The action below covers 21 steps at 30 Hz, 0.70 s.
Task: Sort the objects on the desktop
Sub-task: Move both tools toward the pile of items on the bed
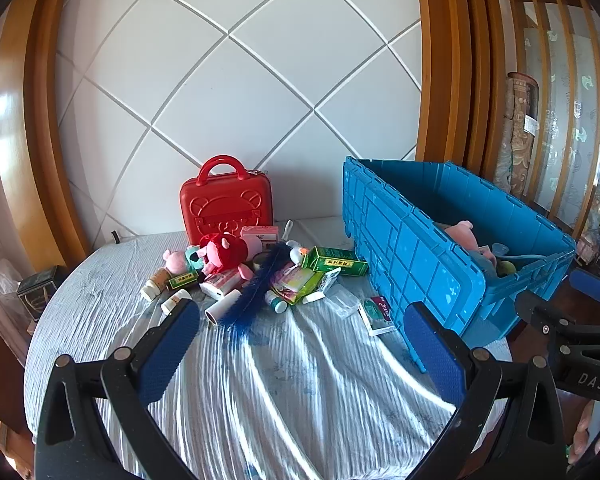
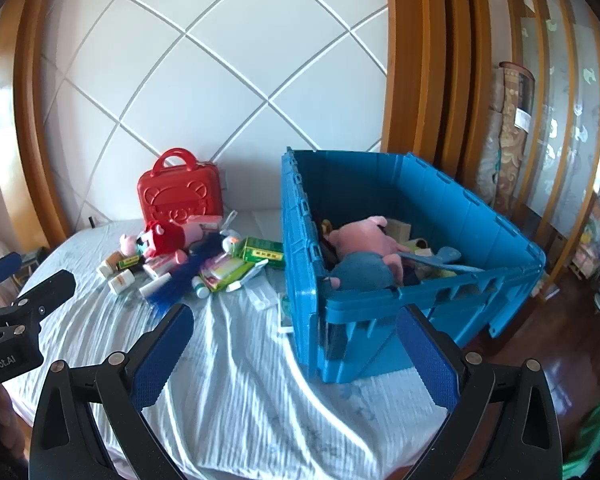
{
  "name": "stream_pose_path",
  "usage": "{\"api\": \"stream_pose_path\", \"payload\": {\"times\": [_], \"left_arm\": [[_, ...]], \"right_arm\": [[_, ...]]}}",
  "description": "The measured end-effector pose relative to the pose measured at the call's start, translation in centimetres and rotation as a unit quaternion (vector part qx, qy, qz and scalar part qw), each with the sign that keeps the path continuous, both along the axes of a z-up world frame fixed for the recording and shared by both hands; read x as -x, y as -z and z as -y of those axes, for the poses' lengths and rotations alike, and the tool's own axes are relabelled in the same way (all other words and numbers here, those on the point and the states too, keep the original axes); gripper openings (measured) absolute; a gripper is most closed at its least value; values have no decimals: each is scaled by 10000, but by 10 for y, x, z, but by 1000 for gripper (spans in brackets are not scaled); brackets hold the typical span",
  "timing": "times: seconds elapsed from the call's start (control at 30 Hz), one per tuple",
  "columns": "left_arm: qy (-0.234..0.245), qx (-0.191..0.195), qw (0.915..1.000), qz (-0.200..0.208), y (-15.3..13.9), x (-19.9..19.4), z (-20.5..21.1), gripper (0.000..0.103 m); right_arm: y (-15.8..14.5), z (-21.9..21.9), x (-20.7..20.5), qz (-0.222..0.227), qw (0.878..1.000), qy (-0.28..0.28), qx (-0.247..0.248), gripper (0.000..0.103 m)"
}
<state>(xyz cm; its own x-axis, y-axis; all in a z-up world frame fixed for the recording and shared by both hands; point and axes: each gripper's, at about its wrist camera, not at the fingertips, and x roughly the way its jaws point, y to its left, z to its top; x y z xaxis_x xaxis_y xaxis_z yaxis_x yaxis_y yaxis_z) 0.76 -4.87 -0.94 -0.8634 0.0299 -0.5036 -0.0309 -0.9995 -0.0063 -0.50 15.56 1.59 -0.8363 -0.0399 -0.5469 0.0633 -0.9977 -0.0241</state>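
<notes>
While a pile (image 1: 252,276) of small boxes, bottles, plush toys and a blue feather (image 1: 256,288) lies near the far edge of the cloth-covered table (image 1: 284,384), the red case (image 1: 226,200) stands upright just behind it. Beside the pile, toward the table's right edge, sits the blue crate (image 2: 380,312), holding a pink plush (image 2: 364,240) among other items. Both the left gripper (image 1: 302,344) and the right gripper (image 2: 296,354) hang spread wide over the near cloth, grasping nothing.
</notes>
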Motion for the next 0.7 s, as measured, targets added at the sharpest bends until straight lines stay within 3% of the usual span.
{"api": "stream_pose_path", "payload": {"times": [0.2, 0.4, 0.7], "left_arm": [[-5, 11, 9999, 109, 10, -1, 19, 103], [-275, -117, 9972, 679, 56, 17, 58, 103], [-848, -276, 9893, 1151, 99, 63, 102, 103]], "right_arm": [[6, 14, -2, 58, 10000, 17, 29, 103], [31, 34, 3, 357, 9993, -117, 43, 103], [75, 68, 72, 880, 9931, -767, 60, 103]]}}
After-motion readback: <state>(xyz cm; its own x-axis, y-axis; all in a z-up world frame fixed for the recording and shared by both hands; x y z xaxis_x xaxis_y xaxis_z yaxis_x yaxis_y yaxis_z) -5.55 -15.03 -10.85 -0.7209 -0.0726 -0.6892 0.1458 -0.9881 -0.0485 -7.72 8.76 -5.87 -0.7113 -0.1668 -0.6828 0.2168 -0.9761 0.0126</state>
